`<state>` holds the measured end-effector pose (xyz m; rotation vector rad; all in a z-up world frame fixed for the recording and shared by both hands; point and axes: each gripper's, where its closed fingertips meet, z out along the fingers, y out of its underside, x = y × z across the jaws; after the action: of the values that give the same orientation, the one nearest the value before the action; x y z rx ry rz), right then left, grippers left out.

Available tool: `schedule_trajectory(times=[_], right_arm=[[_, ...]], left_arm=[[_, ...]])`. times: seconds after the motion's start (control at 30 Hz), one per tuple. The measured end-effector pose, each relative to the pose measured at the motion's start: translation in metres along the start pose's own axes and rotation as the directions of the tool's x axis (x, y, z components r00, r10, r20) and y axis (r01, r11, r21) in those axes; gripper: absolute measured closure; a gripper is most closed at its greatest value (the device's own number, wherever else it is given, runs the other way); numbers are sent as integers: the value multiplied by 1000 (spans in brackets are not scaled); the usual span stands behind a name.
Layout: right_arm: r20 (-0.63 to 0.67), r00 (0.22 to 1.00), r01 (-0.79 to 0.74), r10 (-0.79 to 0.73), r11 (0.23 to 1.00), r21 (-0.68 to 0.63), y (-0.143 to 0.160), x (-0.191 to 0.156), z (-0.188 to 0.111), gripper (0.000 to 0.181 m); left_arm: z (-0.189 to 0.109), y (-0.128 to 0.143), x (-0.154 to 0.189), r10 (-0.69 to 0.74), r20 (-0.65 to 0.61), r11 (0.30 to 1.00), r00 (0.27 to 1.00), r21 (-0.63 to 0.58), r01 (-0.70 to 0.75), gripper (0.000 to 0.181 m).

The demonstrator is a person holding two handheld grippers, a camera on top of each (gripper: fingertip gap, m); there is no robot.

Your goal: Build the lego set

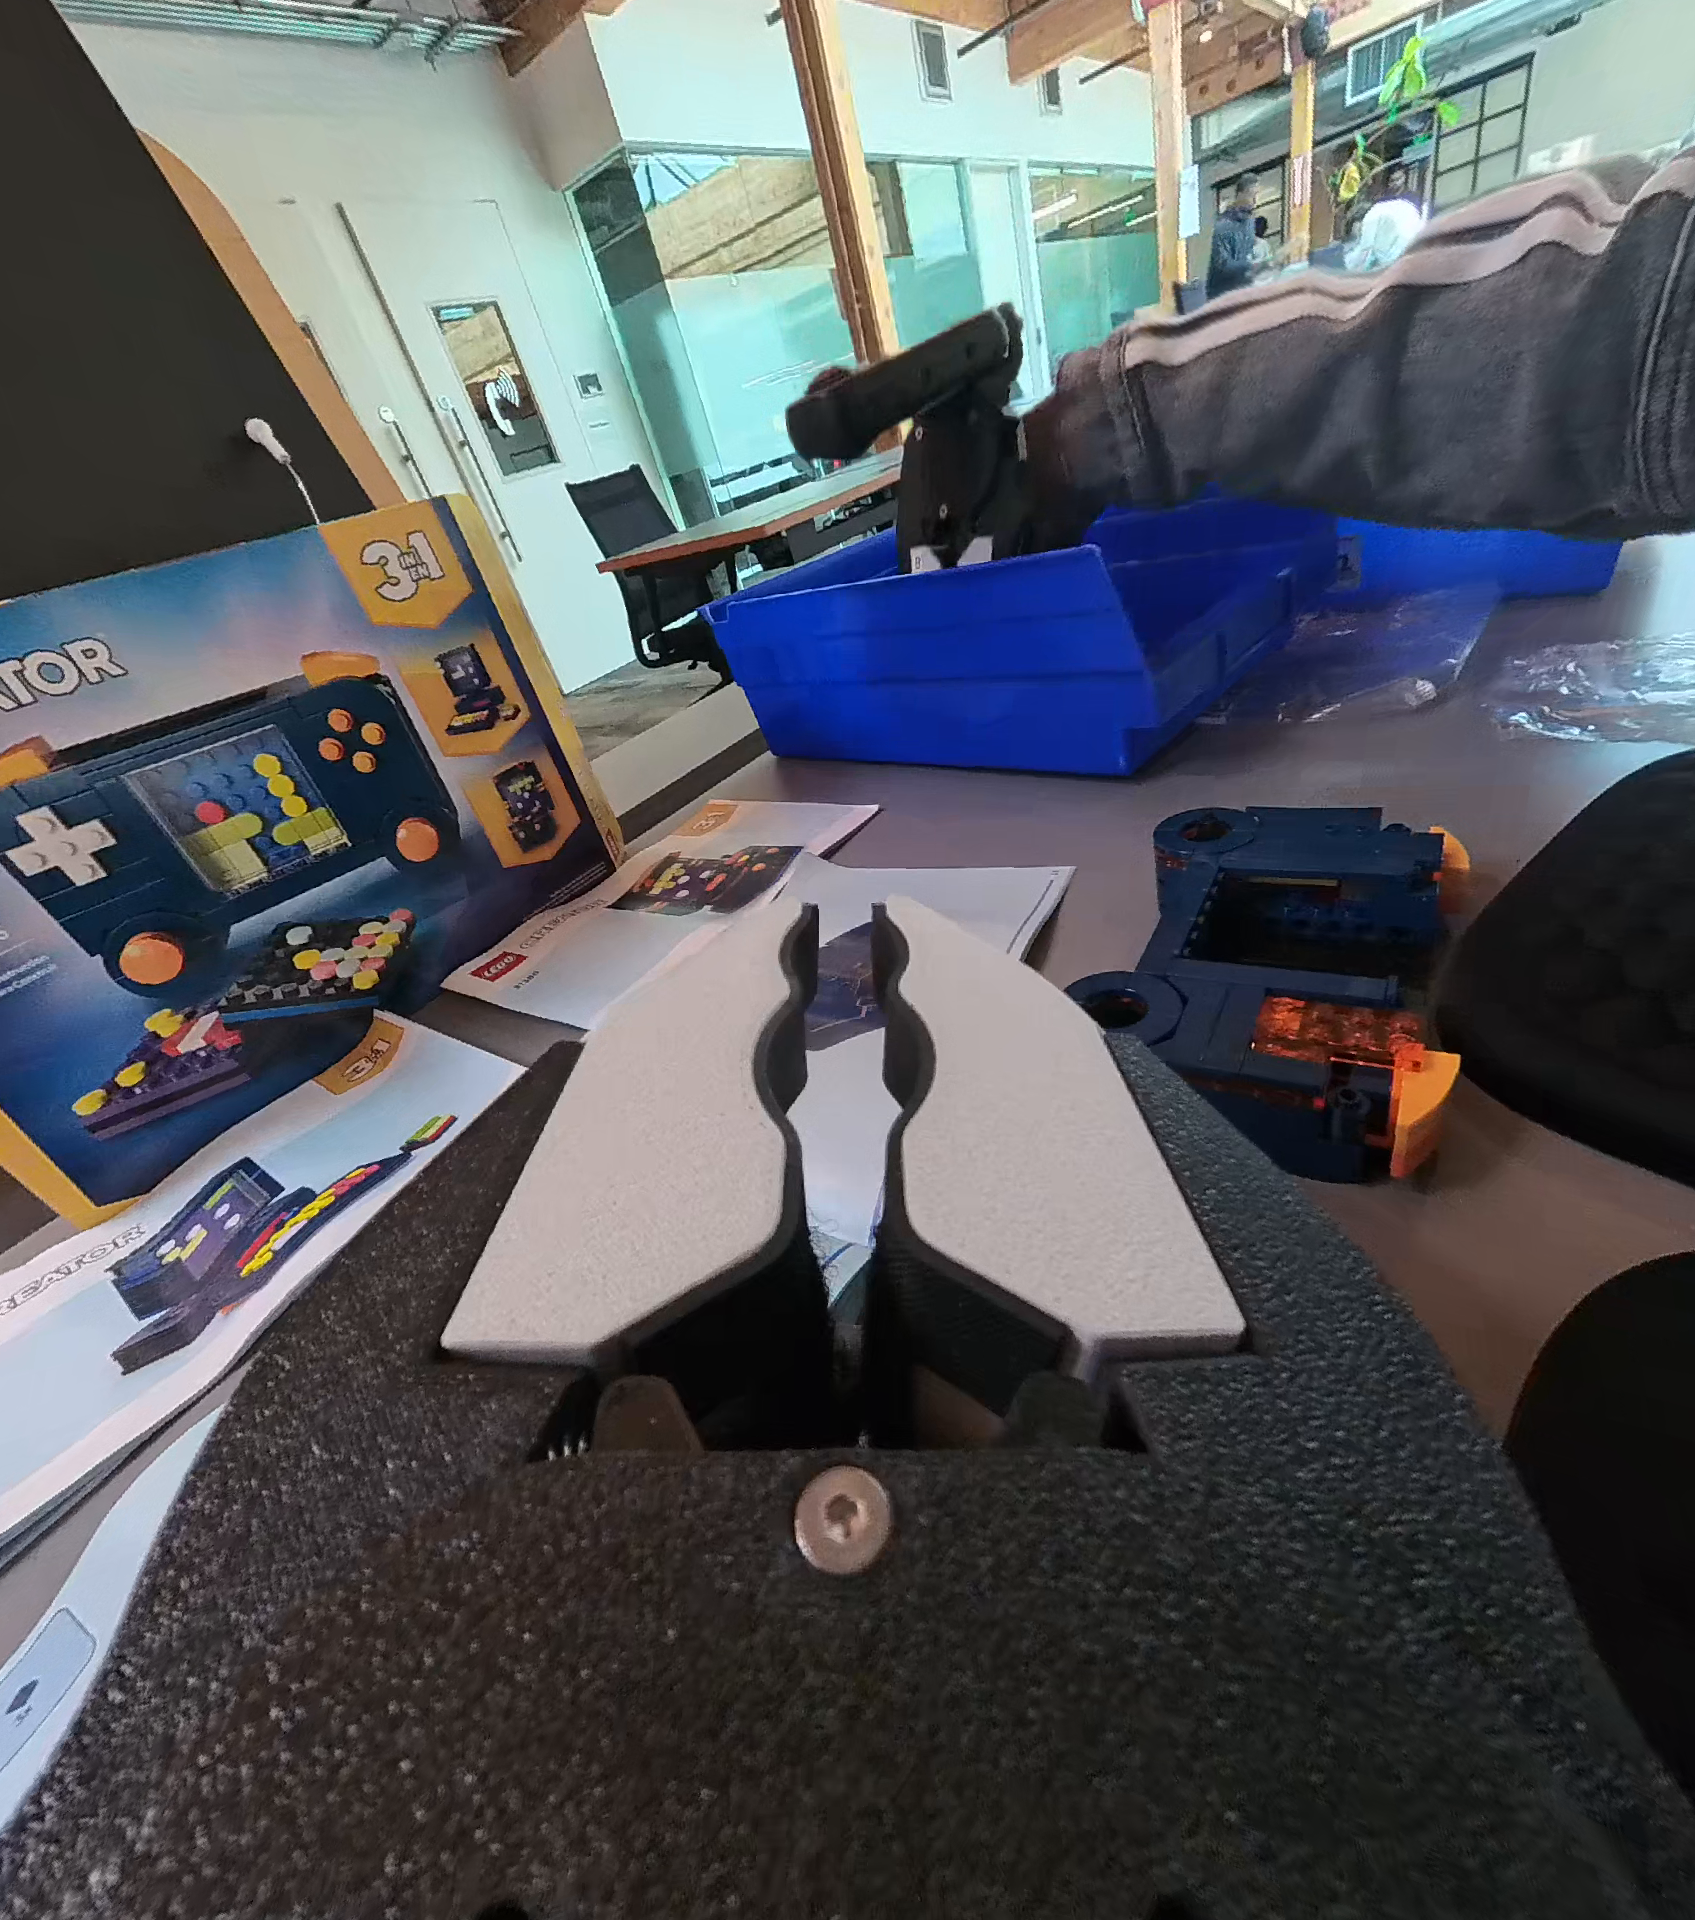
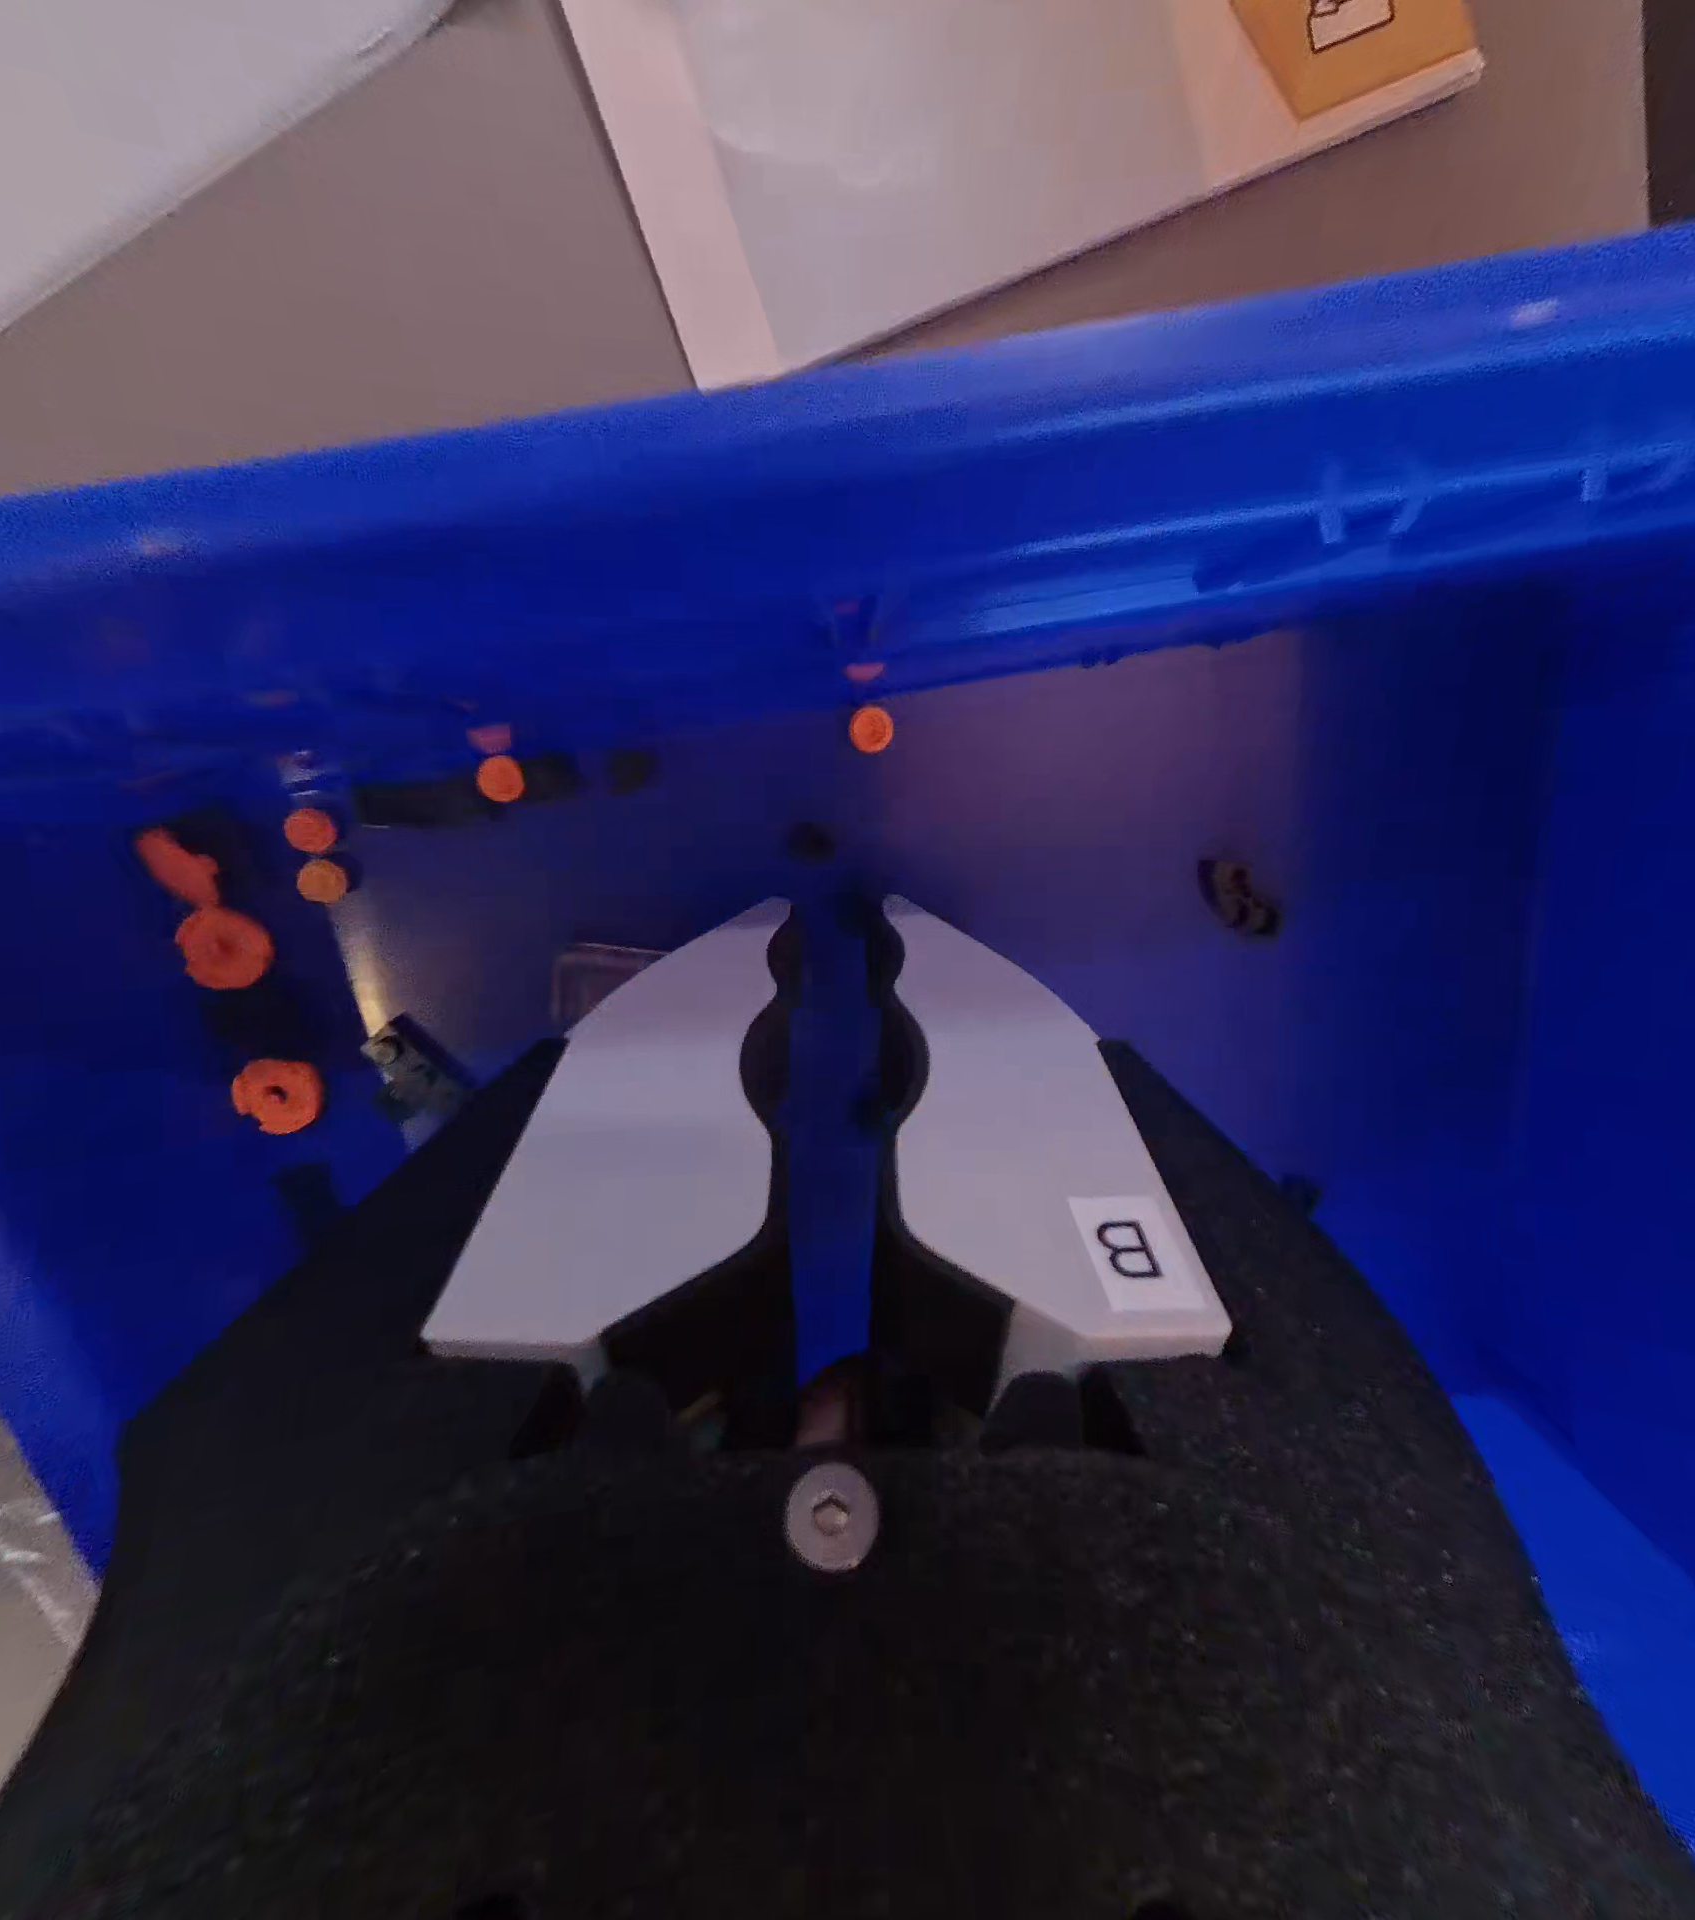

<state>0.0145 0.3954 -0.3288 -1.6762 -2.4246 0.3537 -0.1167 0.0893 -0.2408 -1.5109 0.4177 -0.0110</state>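
A partly built dark blue and orange lego model lies on the grey table, right of my left gripper. The left gripper hovers over the instruction sheets, its jaws nearly together with nothing between them. A blue parts bin stands farther back. My right gripper reaches down into it from a dark sleeve. In the right wrist view, the right gripper is inside the bin, jaws nearly together. Orange round pieces lie to its left. A small dark piece sits just beyond the tips.
The lego box stands at the left with booklets lying in front of it. Clear plastic bags lie right of the bin. A black textured object fills the right edge. Another dark piece lies at the bin's right. My hands' fingertips stand some 35 centimetres from each other.
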Motion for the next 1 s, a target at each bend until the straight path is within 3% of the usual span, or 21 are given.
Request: schedule_trajectory(times=[0.33, 0.47, 0.57, 0.63, 0.7, 0.77, 0.83, 0.93, 1.0], right_arm=[[-27, 999, 21, -21, 1000, -6, 2, 6, 9, 174], [-136, 991, 11, -1, 997, 72, -12, -2, -23, 174], [-251, 968, 83, -18, 964, 253, -50, -41, -83, 174], [-269, 960, 175, -75, 913, 369, -81, -90, -114, 175], [-227, 960, 253, -163, 852, 458, -111, -150, -123, 175], [-127, 964, 265, -234, 819, 508, -135, -206, -103, 175], [-19, 963, 241, -268, 828, 506, -149, -249, -66, 175], [24, 960, 242, -279, 872, 425, -156, -274, -12, 174], [10, 961, 251, -275, 890, 382, -158, -276, 6, 174]], left_arm=[[1, 2, 3, 20, -10, 1000, 1000, -12, -20, 172], [2, 2, 6, 11, -30, 1000, 999, -14, -11, 172], [3, 0, 18, -16, -109, 1000, 994, -18, 14, 171], [4, -1, 31, -44, -196, 999, 980, -32, 39, 171], [2, 3, 44, -66, -279, 996, 958, -80, 46, 170], [-3, 9, 64, -115, -410, 986, 905, -156, 55, 165], [-7, 16, 80, -161, -493, 970, 855, -237, 45, 157], [-8, 26, 95, -147, -540, 954, 829, -299, -25, 152], [-7, 30, 102, -144, -558, 944, 818, -325, -55, 151]])
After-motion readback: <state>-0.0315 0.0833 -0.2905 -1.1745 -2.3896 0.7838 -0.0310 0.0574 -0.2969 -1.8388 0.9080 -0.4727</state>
